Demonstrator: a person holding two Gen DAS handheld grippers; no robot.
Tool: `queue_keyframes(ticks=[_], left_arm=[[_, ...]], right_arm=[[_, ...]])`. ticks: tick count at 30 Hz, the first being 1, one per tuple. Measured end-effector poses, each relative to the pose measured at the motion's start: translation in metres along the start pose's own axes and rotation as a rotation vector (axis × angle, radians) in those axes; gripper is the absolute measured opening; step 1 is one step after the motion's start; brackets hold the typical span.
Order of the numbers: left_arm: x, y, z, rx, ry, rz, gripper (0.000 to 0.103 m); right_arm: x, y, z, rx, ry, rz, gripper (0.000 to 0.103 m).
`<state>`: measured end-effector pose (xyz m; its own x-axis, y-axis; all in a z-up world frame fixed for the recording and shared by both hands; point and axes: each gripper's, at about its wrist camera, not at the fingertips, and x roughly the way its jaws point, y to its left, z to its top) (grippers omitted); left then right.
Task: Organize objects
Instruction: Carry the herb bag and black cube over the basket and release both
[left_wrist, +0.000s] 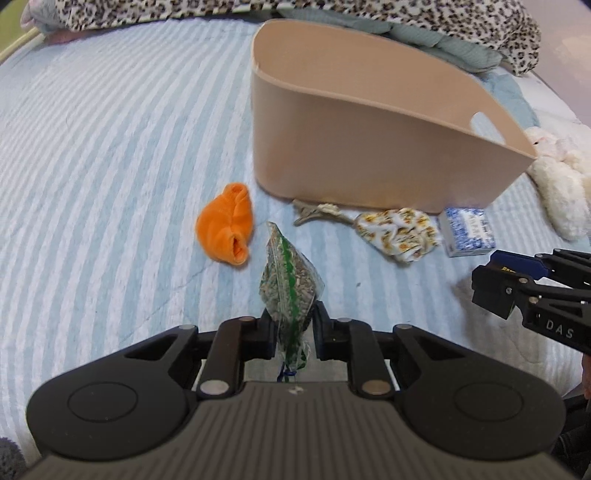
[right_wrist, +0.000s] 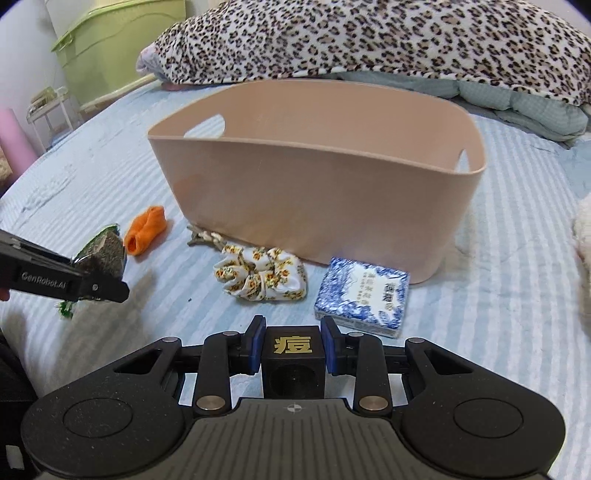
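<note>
My left gripper (left_wrist: 293, 325) is shut on a clear bag of seeds (left_wrist: 290, 284) with a green strip, held above the striped bed; the bag also shows in the right wrist view (right_wrist: 103, 253). My right gripper (right_wrist: 293, 345) is shut on a black cube (right_wrist: 293, 363) with a gold character. The beige basket (left_wrist: 369, 147) stands on the bed ahead of both grippers and also shows in the right wrist view (right_wrist: 314, 206). In front of it lie an orange cloth (left_wrist: 227, 229), a floral scrunchie (right_wrist: 262, 278), a blue-and-white box (right_wrist: 364, 297) and a hair clip (right_wrist: 205, 236).
A leopard-print blanket (right_wrist: 369, 40) and a grey-green quilt (right_wrist: 524, 99) lie behind the basket. A white plush toy (left_wrist: 561, 184) lies right of the basket. A green storage bin (right_wrist: 110, 48) stands beyond the bed at the left.
</note>
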<state>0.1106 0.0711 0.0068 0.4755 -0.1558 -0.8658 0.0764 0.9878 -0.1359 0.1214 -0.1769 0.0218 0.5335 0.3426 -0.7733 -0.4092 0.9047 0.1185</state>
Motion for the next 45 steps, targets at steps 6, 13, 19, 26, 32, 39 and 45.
queue_keyframes(ticks=[6,13,19,26,32,39,45], left_arm=[[-0.021,-0.007,0.005,0.021,-0.047,-0.01,0.02],[-0.049,-0.016,0.03,0.05,-0.13,-0.029,0.02],[-0.059,-0.027,0.064,0.079,-0.204,-0.022,0.02],[-0.041,-0.046,0.113,0.12,-0.258,0.016,0.02],[-0.005,-0.056,0.138,0.136,-0.231,0.034,0.02],[0.049,-0.058,0.149,0.146,-0.164,0.079,0.02],[0.073,-0.064,0.143,0.163,-0.12,0.093,0.021]], right_arm=[[-0.021,-0.006,0.008,0.024,-0.041,0.006,0.029],[-0.048,-0.015,0.033,0.06,-0.117,0.017,0.029],[-0.063,-0.026,0.072,0.071,-0.202,-0.005,0.029],[-0.055,-0.036,0.122,0.065,-0.258,-0.042,0.029],[-0.027,-0.046,0.148,0.084,-0.263,-0.078,0.029],[0.02,-0.052,0.15,0.07,-0.198,-0.133,0.029],[0.049,-0.042,0.141,-0.007,-0.125,-0.177,0.029]])
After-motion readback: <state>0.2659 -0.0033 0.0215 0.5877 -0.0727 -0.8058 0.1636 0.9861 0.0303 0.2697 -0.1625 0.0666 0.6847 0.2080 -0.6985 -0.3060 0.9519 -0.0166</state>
